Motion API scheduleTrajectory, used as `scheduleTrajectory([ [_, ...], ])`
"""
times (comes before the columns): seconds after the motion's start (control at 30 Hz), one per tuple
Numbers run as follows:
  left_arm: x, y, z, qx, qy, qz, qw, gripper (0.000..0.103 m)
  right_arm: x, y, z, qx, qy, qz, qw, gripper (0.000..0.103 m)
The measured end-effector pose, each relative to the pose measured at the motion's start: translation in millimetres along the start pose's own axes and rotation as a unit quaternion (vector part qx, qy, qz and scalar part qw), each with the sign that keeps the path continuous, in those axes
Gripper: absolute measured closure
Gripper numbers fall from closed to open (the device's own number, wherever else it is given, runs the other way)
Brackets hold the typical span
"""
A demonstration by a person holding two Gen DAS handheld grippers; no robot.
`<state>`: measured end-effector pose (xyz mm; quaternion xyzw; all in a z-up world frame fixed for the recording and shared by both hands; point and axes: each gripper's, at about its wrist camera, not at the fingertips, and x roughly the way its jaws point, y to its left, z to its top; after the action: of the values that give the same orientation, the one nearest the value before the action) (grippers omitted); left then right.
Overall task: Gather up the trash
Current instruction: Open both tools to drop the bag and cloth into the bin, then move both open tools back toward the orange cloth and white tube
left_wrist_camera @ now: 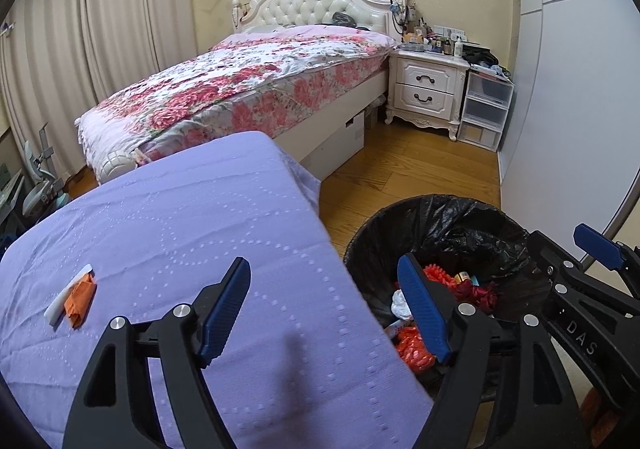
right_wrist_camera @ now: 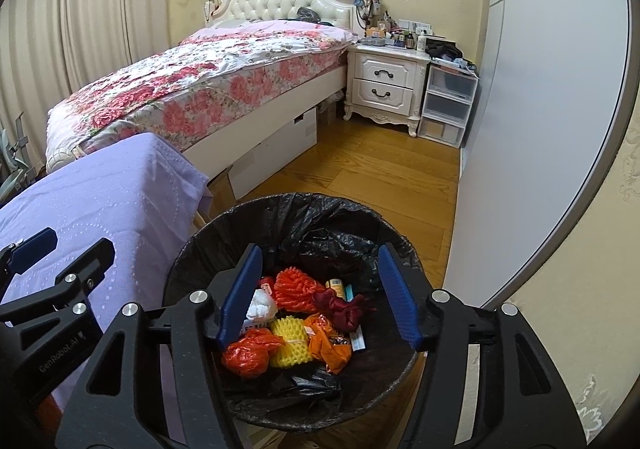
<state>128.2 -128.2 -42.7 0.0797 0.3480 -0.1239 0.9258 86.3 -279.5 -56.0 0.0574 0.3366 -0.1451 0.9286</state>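
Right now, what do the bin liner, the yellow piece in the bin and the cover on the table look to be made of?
Bin liner: thin black plastic film, glossy, crinkled and folded over the rim.
Yellow piece: probably foam netting, matte, with an open mesh of holes.
Table cover: woven fabric, lilac, matte, with soft creases and stitched dotted curves; the fibre cannot be told.
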Motion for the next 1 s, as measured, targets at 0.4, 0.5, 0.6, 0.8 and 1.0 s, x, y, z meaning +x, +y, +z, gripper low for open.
scheduleTrajectory([
  [0.4, -25.7, 40.0, -15.0, -0.028, -0.006, 0.012, 0.9995, 0.027, -14.3, 30.6, -2.2, -0.028, 0.001, 0.024, 0.999, 0.039],
  [0.5, -32.9, 57.1, -19.3, -0.035, -0.010, 0.026, 0.9990, 0.027, -18.6, 43.0, -2.6, -0.036, 0.001, 0.035, 0.999, 0.039],
  [0.6, -39.7, 78.8, -25.0, -0.046, -0.012, 0.046, 0.9978, 0.025, -22.4, 59.1, -2.6, -0.046, 0.004, 0.052, 0.998, 0.038],
  [0.8, -52.0, 134.9, -42.6, -0.077, -0.008, 0.090, 0.9929, 0.025, -26.7, 104.1, -5.7, -0.070, 0.017, 0.099, 0.992, 0.030],
  [1.0, -64.2, 194.1, -66.5, -0.112, 0.002, 0.148, 0.9827, 0.024, -36.1, 165.4, -11.4, -0.120, 0.026, 0.144, 0.982, 0.030],
])
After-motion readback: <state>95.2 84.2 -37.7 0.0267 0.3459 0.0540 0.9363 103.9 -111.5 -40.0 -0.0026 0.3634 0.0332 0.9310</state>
